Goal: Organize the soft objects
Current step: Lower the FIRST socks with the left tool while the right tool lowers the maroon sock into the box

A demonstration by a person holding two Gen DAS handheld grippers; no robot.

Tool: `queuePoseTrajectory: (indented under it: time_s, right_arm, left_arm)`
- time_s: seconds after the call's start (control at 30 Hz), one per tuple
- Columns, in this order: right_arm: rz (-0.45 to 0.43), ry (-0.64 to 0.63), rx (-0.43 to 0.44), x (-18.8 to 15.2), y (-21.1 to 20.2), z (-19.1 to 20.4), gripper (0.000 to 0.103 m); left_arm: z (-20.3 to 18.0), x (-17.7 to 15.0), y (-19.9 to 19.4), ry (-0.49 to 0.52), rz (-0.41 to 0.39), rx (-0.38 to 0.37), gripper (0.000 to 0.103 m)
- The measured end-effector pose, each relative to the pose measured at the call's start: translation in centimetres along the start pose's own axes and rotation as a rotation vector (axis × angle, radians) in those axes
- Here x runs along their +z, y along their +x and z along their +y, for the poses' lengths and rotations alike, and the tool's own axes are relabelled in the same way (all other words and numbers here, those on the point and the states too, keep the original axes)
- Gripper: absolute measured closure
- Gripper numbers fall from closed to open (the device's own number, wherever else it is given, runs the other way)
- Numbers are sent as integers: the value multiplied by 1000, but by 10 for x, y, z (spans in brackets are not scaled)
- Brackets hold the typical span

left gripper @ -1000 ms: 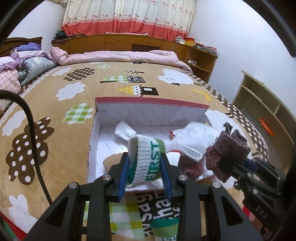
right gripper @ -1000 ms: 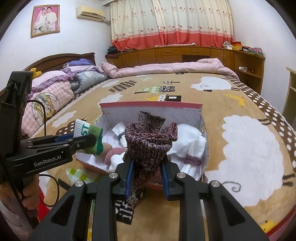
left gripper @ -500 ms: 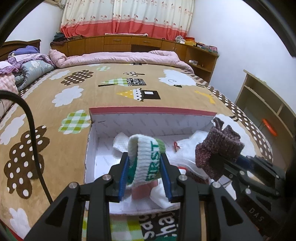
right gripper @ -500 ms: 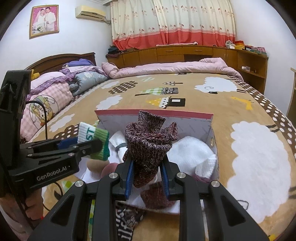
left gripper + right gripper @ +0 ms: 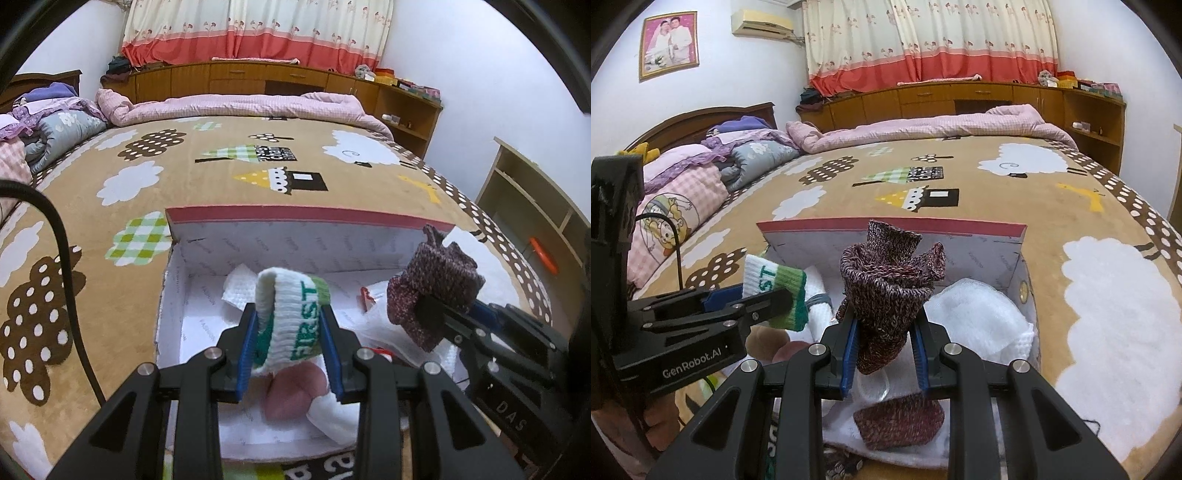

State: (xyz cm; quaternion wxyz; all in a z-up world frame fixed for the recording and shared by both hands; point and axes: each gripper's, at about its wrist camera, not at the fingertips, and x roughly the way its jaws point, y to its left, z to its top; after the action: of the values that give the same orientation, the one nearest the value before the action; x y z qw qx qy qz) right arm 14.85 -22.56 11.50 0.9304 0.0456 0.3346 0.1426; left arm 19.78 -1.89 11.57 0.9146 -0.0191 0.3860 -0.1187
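Left wrist view: the left gripper (image 5: 290, 338) is seen closed on a white sock (image 5: 291, 317) with green cuff and lettering, pinched between the blue pads and held over the open cardboard box (image 5: 295, 221) on the bed blanket (image 5: 110, 206). A pink item (image 5: 295, 395), possibly another sock, is noted blurred beneath.

Right wrist view: the right gripper (image 5: 884, 354) is seen clamped on a maroon knit sock (image 5: 886, 291), held above the box's right half, over white towels (image 5: 975, 321) and a second maroon sock (image 5: 901, 421) lying inside.
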Motion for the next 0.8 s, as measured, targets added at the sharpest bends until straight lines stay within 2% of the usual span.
queuePoseTrajectory:
  time_s: [0.43, 0.8]
  right_arm:
    - [37, 9, -28, -2, 30, -6, 77]
    - [79, 50, -31, -12, 44, -17, 75]
  left_arm:
    - [7, -5, 32, -19, 30, 8, 68]
    - [7, -6, 39, -11, 32, 9, 67]
